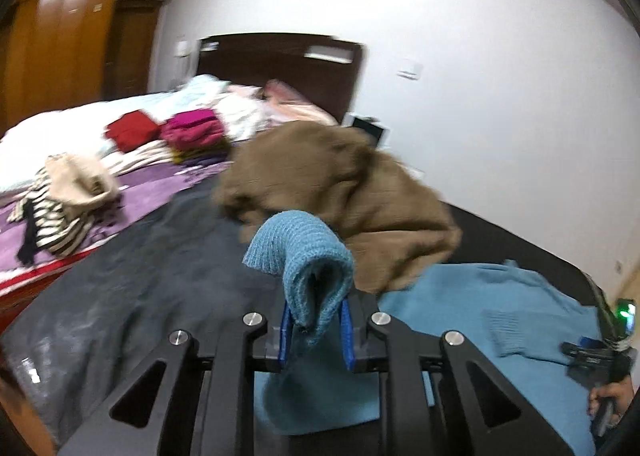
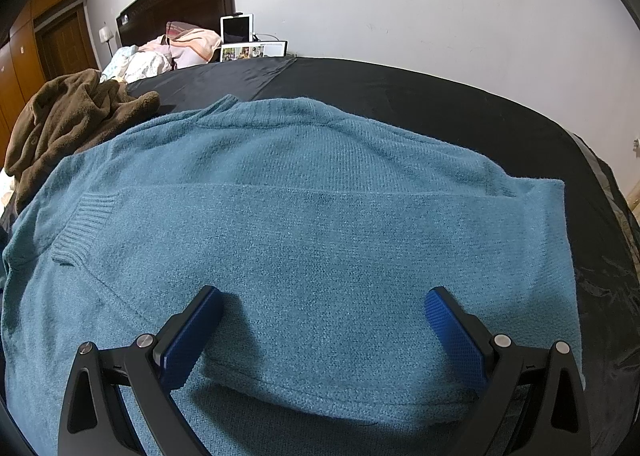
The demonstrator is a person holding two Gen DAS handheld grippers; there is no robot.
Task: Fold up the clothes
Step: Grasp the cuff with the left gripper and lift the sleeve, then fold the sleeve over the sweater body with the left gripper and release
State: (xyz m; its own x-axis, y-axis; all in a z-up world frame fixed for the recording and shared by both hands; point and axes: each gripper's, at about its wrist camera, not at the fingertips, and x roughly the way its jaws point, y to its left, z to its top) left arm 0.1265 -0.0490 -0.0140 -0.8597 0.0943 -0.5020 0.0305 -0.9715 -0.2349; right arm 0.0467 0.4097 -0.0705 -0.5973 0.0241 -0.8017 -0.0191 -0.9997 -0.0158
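A teal knit sweater (image 2: 304,224) lies spread on the black sheet (image 2: 400,88), one sleeve folded across its body with the ribbed cuff (image 2: 86,224) at the left. My right gripper (image 2: 324,320) is open, its blue pads (image 2: 454,332) just above the sweater's near part, holding nothing. My left gripper (image 1: 316,326) is shut on a fold of the teal sweater (image 1: 308,256) and lifts it off the bed. The rest of the sweater (image 1: 500,308) lies flat to the right in the left wrist view.
A brown fleece garment (image 1: 340,192) is heaped on the bed behind the sweater, also in the right wrist view (image 2: 68,124). Folded red and magenta clothes (image 1: 192,132) and a striped pile (image 1: 64,200) lie on the purple blanket. A dark headboard (image 2: 176,0) and tablet (image 2: 237,29) stand beyond.
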